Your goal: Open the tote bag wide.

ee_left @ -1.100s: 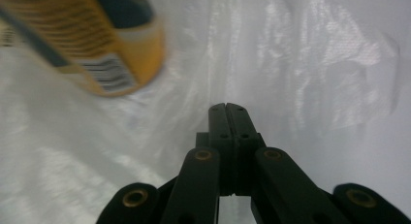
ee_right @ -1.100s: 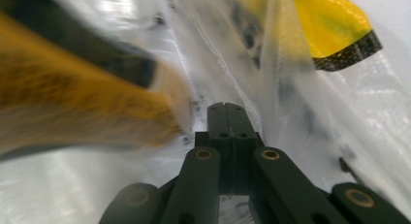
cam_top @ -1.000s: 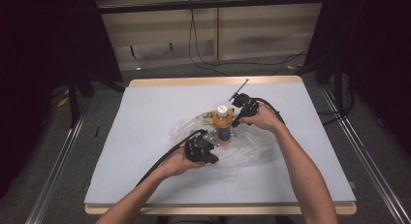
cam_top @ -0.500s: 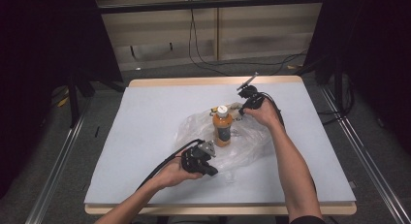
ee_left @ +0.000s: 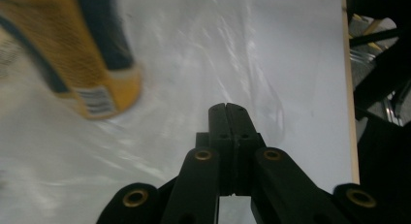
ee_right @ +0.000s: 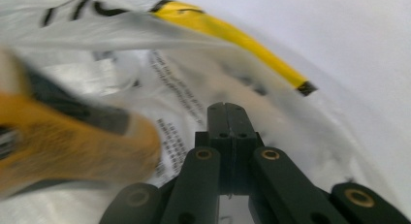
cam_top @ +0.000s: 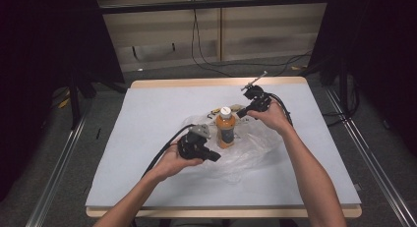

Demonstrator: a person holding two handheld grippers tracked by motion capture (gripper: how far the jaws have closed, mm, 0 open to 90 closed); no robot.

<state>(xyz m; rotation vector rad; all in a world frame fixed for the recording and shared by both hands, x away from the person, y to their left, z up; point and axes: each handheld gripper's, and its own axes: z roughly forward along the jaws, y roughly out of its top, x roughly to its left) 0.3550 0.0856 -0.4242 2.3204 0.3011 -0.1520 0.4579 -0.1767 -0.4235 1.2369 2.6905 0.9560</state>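
An orange bottle (cam_top: 225, 127) with a white cap stands upright near the middle of the surface (cam_top: 147, 119), inside a crumpled clear plastic bag (cam_top: 251, 151) that lies spread around its base. The left gripper (cam_top: 216, 156) sits toward the near edge beside the bottle, the right gripper (cam_top: 241, 114) toward the far edge; each has its jaws pressed together, and whether they nip any film I cannot tell. The bag looks thin, limp and slippery, likely to bunch or tear, so its rim edge is the place to pinch. The bottle seems rigid and fairly heavy, best gripped around its body.
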